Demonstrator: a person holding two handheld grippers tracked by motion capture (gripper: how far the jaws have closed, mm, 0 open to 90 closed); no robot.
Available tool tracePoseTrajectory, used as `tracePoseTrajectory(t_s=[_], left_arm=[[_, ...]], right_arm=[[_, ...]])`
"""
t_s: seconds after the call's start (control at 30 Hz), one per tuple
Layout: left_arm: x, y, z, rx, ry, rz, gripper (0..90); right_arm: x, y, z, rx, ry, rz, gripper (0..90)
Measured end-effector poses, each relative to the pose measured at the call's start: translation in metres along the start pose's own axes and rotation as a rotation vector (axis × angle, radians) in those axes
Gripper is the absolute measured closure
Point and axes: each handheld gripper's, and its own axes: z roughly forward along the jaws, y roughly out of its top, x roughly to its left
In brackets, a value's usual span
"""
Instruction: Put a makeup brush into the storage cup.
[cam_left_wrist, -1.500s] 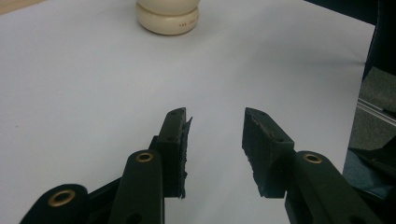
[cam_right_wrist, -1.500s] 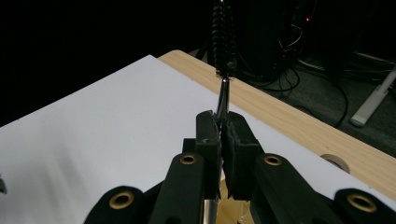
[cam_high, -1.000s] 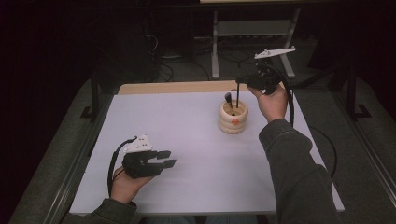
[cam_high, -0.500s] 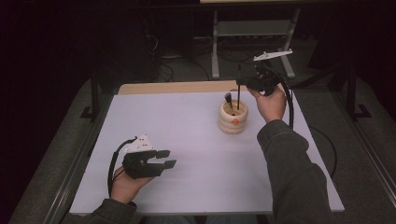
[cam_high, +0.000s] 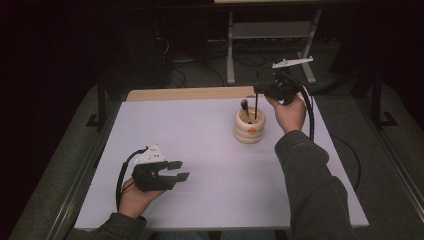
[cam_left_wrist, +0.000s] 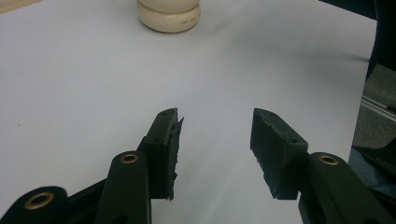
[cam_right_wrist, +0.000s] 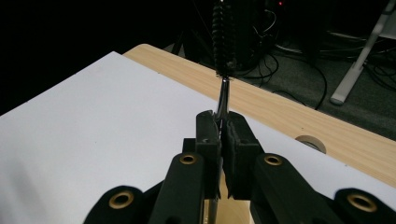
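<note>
The right gripper (cam_high: 260, 91) stands directly above the cream ringed holder (cam_high: 249, 126), its jaws pinched tight on a thin black brush (cam_high: 256, 106) whose long axis runs straight down from the pads into the holder's mouth (a second dark-handled tool (cam_high: 244, 106) leans in there beside it). Any lift or drop must follow that vertical line, and this hand is far nearer. The left gripper (cam_high: 181, 170) rests on the white table (cam_high: 165, 125) well off to the near side, its jaws having just been opening, now half apart with nothing between them.
</note>
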Motion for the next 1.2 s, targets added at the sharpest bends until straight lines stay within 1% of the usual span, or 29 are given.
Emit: tracePoseTrajectory(t_s=[0.07, 0.23, 0.37, 0.6, 0.77, 0.8, 0.9, 0.93, 0.97, 1.0, 1.2], left_arm=[[0.000, 0.000, 0.000, -0.001, 0.000, -0.001, 51.4], [0.000, 0.000, -0.001, 0.001, 0.000, 0.006, 50.7], [-0.001, 0.001, -0.001, 0.000, 0.004, 0.006, 50.3], [0.001, 0.001, -0.002, 0.000, 0.006, 0.009, 49.8], [0.001, 0.001, -0.002, -0.006, 0.006, 0.003, 49.6], [0.001, 0.001, -0.002, -0.006, 0.006, 0.001, 49.6], [0.001, 0.001, -0.002, -0.005, 0.006, 0.003, 49.6], [0.001, 0.001, -0.002, -0.004, 0.006, 0.003, 49.6], [0.001, 0.001, -0.002, -0.008, 0.005, -0.003, 49.6], [0.001, 0.001, -0.002, -0.002, 0.006, 0.004, 49.5], [0.001, 0.001, -0.002, 0.004, 0.005, 0.009, 49.3]], right_arm=[[0.000, -0.001, 0.001, 0.004, 0.003, 0.006, 84.7], [-0.001, -0.003, 0.004, 0.009, -0.004, -0.002, 84.7], [-0.002, -0.005, 0.005, 0.015, -0.004, 0.008, 84.7], [-0.004, -0.007, 0.007, 0.013, -0.003, 0.010, 84.6], [-0.004, -0.010, 0.010, 0.021, 0.002, 0.020, 84.6], [-0.004, -0.011, 0.010, 0.015, -0.001, 0.013, 84.6], [-0.005, -0.014, 0.011, 0.019, -0.001, 0.025, 84.6], [-0.006, -0.016, 0.011, 0.012, 0.002, 0.027, 84.6], [-0.006, -0.016, 0.011, 0.012, 0.006, 0.035, 84.6], [-0.006, -0.018, 0.011, 0.013, 0.004, 0.038, 84.6], [-0.008, -0.021, 0.011, 0.014, 0.004, 0.043, 84.5]])
